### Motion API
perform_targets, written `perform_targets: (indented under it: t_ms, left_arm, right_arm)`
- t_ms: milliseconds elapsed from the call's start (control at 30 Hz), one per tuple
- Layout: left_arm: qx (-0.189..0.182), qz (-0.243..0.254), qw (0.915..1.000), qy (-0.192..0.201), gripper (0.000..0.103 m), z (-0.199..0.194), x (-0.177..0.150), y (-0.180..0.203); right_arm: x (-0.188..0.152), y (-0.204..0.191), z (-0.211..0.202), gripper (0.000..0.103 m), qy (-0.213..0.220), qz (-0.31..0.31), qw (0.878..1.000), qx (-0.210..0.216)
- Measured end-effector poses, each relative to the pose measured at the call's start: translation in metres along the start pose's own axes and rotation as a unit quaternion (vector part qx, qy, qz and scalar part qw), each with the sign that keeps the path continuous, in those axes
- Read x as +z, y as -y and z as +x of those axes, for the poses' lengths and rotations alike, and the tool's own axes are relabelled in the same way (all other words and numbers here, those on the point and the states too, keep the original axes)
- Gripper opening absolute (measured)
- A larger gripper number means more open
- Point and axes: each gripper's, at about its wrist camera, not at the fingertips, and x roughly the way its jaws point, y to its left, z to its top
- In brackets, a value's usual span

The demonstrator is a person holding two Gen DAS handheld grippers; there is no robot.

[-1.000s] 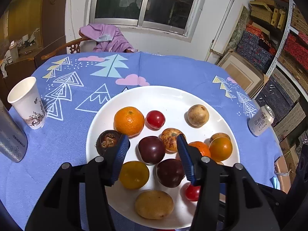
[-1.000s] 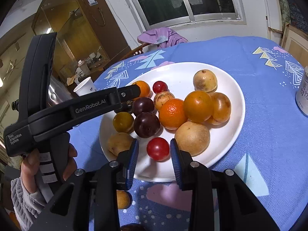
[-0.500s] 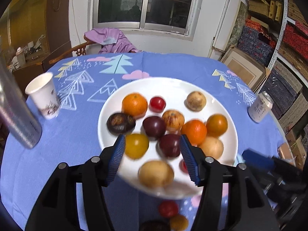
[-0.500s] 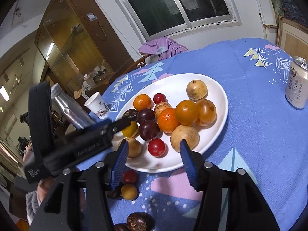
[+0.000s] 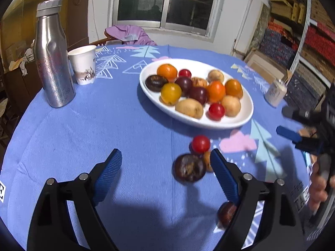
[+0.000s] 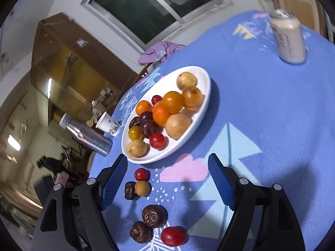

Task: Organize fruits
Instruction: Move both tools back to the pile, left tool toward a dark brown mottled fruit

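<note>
1. The left gripper [image 5: 165, 173] is empty, its jaws opening wide over bare blue cloth; a dark wrinkled fruit [image 5: 190, 171] lies just inside its right finger [image 5: 225, 175], untouched

2. A red cherry tomato [image 5: 200, 144] and a small tan fruit [image 5: 207, 160] sit just beyond that fingertip, clustered with the dark one, apparently a sorted group off the plate

3. The right gripper [image 6: 167, 179] is also empty, jaws opening; between its fingers lie two more dark fruits [image 6: 154, 215] and a red tomato [image 6: 173, 236], none pressed

4. The white plate [image 6: 206, 77], well ahead of both fingertips, holds the remaining mixed fruit, likely the next source for sorting
</note>
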Motion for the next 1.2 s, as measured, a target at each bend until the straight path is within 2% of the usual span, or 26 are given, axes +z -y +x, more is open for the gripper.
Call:
perform_targets:
  t_ms: [233, 400, 500, 667, 800, 900, 1033, 1133, 1200]
  left_arm:
    - [0.015, 0.044, 0.9984, -0.033, 0.084, 0.017, -0.007, 0.016]
    - [0.046, 0.068, 0.9958, -0.040, 0.086, 0.026, -0.010, 0.023]
    - [0.060, 0.072, 0.9950, -0.036, 0.095, 0.030, -0.010, 0.023]
    - [0.074, 0.078, 0.9938, -0.026, 0.095, 0.036, -0.003, 0.023]
    - [0.078, 0.056, 0.9950, -0.027, 0.095, 0.035, 0.001, 0.009]
    - [0.086, 0.018, 0.9956, -0.032, 0.095, 0.031, 0.001, -0.010]
    - [0.051, -0.043, 0.9966, -0.049, 0.095, 0.032, 0.001, -0.032]
    - [0.023, -0.042, 0.9970, -0.061, 0.095, 0.036, 0.000, -0.029]
    - [0.021, -0.033, 0.9974, -0.060, 0.095, 0.037, -0.001, -0.023]
  right_arm:
    - [0.003, 0.011, 0.002, 0.080, -0.003, 0.029, 1.000, 0.000]
    - [0.002, 0.008, 0.004, 0.081, -0.006, 0.023, 1.000, -0.002]
    - [0.002, 0.008, 0.004, 0.082, -0.006, 0.025, 1.000, -0.004]
    - [0.002, 0.009, 0.005, 0.082, -0.007, 0.025, 1.000, -0.006]
    - [0.001, 0.009, 0.006, 0.082, -0.011, 0.023, 1.000, -0.008]
    - [0.001, 0.009, 0.006, 0.082, -0.011, 0.022, 1.000, -0.009]
    - [0.000, 0.007, 0.006, 0.082, -0.010, 0.017, 1.000, -0.007]
    - [-0.001, 0.005, 0.008, 0.082, -0.014, 0.010, 1.000, -0.005]
    - [-0.002, 0.003, 0.009, 0.082, -0.018, 0.005, 1.000, -0.005]
